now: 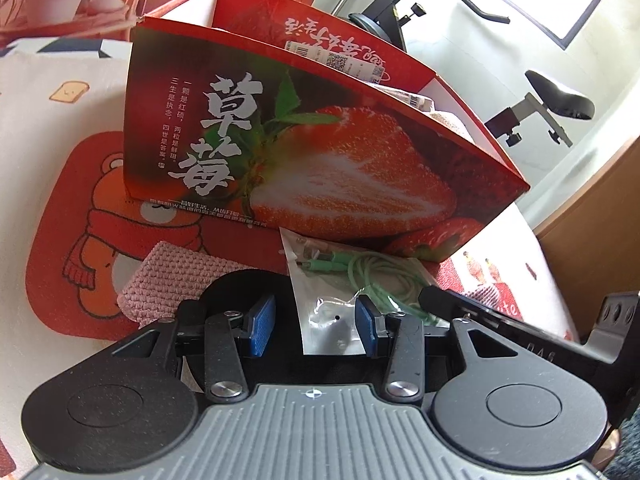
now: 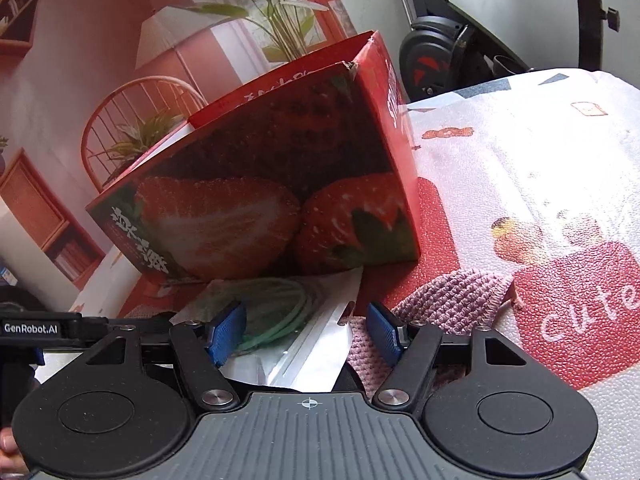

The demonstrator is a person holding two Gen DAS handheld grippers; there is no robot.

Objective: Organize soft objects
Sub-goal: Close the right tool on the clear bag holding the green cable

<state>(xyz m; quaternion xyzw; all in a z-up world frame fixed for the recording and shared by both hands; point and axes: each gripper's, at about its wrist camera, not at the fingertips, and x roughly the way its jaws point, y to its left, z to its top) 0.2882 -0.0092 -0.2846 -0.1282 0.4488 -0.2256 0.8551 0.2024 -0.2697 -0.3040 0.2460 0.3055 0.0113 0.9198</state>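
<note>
A clear plastic bag with a coiled green cable inside lies flat on the mat, against the front of a red strawberry-print box. A pink knitted pouch lies just to its left. My left gripper hovers over the bag's near end, open, with a gap at the left pad. In the right wrist view the same bag lies under my right gripper, which is open. Its left pad sits over the cable and its right pad over the pink pouch. The box stands right behind.
The box is open-topped, with labelled packets showing inside. A cartoon-print play mat covers the surface. The right tool's black body crowds the bag's right side. An exercise bike and wooden furniture stand beyond the edge.
</note>
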